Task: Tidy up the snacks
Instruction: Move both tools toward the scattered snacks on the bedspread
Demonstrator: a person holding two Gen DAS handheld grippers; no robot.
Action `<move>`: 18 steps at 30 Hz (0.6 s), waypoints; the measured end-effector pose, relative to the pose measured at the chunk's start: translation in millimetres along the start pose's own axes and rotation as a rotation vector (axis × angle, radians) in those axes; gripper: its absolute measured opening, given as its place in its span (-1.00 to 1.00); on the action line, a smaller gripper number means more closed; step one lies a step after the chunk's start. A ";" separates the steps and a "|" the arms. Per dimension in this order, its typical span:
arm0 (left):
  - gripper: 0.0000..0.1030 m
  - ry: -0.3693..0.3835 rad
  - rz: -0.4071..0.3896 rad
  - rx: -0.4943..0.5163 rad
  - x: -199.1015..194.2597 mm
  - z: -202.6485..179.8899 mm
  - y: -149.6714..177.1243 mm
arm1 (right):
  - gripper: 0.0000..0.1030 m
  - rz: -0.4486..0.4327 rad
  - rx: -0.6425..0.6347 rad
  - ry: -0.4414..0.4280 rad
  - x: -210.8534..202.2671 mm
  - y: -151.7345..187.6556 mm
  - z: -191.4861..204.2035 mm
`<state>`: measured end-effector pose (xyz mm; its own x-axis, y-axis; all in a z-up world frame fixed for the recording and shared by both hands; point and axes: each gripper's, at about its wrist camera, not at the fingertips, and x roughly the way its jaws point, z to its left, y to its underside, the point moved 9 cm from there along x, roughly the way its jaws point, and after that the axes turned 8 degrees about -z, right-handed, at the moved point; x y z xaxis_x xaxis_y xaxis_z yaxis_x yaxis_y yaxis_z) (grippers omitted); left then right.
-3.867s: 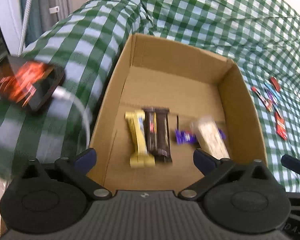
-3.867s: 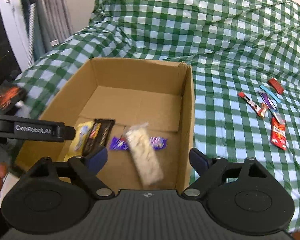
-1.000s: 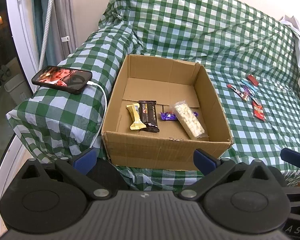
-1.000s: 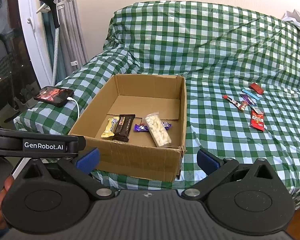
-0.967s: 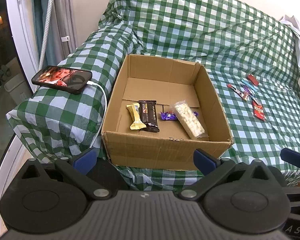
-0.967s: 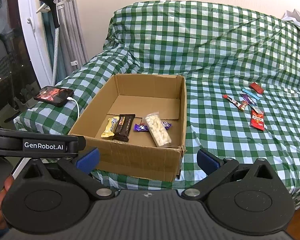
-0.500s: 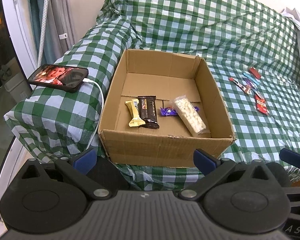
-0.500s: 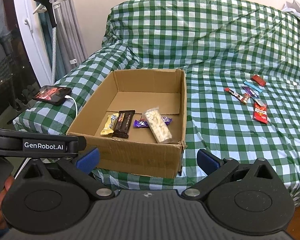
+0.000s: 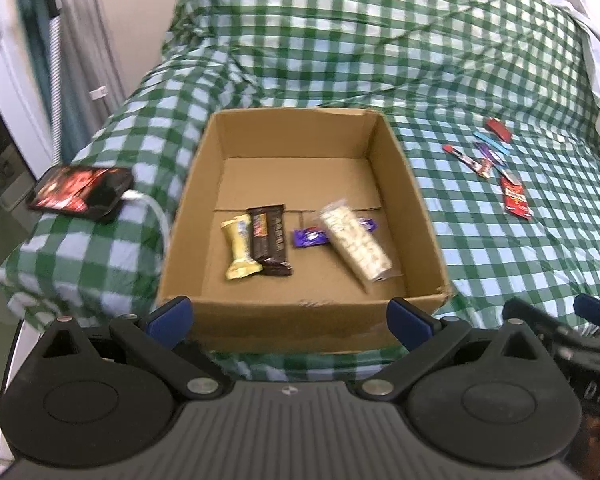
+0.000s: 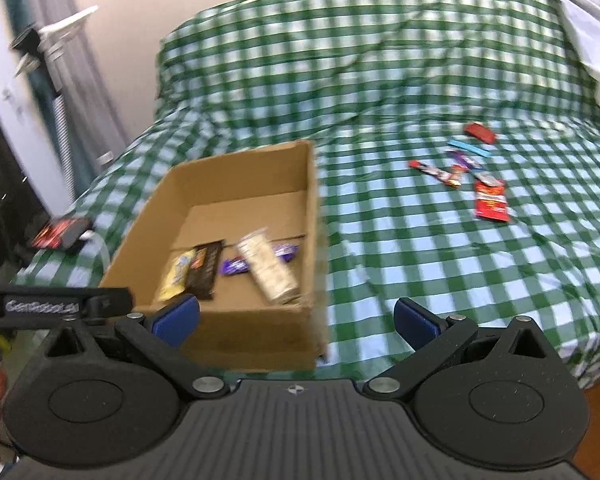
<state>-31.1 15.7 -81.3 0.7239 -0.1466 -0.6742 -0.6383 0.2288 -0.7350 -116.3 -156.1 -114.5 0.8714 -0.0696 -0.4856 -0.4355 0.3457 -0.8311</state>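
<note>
An open cardboard box (image 9: 204, 168) (image 10: 312, 200) sits on the green checked bed. Inside lie a yellow bar (image 9: 240, 252), a dark brown bar (image 9: 270, 242), a purple wrapper (image 9: 310, 237) and a clear pack of white pieces (image 9: 356, 240) (image 10: 268, 266). Several loose snacks lie on the bed to the right, among them a red packet (image 9: 516, 198) (image 10: 490, 202) and a small red block (image 10: 480, 133). My left gripper (image 9: 290, 318) is open and empty in front of the box's near wall. My right gripper (image 10: 296, 320) is open and empty, by the box's near right corner.
A phone (image 9: 80, 194) on a white cable lies on the bed's left corner. Curtains and a white door frame (image 9: 4, 60) stand at the left. A white cloth (image 10: 588, 20) lies at the far right. The bed (image 10: 420, 260) spreads between box and snacks.
Both grippers have moved forward toward the bed, and the right view has swung right toward the loose snacks. Both stay open and empty. The box contents are unchanged.
</note>
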 end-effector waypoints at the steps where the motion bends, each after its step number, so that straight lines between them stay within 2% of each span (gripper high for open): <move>1: 1.00 0.006 0.001 0.007 2.3 -6.0 -4.1 | 0.99 -0.009 0.014 0.019 1.7 -3.1 -10.7; 7: 1.00 0.048 0.009 0.054 22.8 -53.3 -35.1 | 0.99 -0.055 0.082 0.137 16.2 -24.4 -84.0; 12: 1.00 0.101 0.008 0.069 48.8 -105.1 -75.1 | 0.99 -0.102 0.119 0.253 34.7 -46.8 -158.8; 18: 1.00 0.162 0.034 0.061 113.8 -177.3 -131.6 | 0.99 -0.098 0.215 0.346 79.8 -69.6 -246.6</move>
<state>88.8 -201.7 -74.1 0.6472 -0.2894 -0.7053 -0.6413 0.2936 -0.7089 -72.1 -416.4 -162.2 0.7632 -0.4095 -0.4998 -0.2653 0.5067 -0.8203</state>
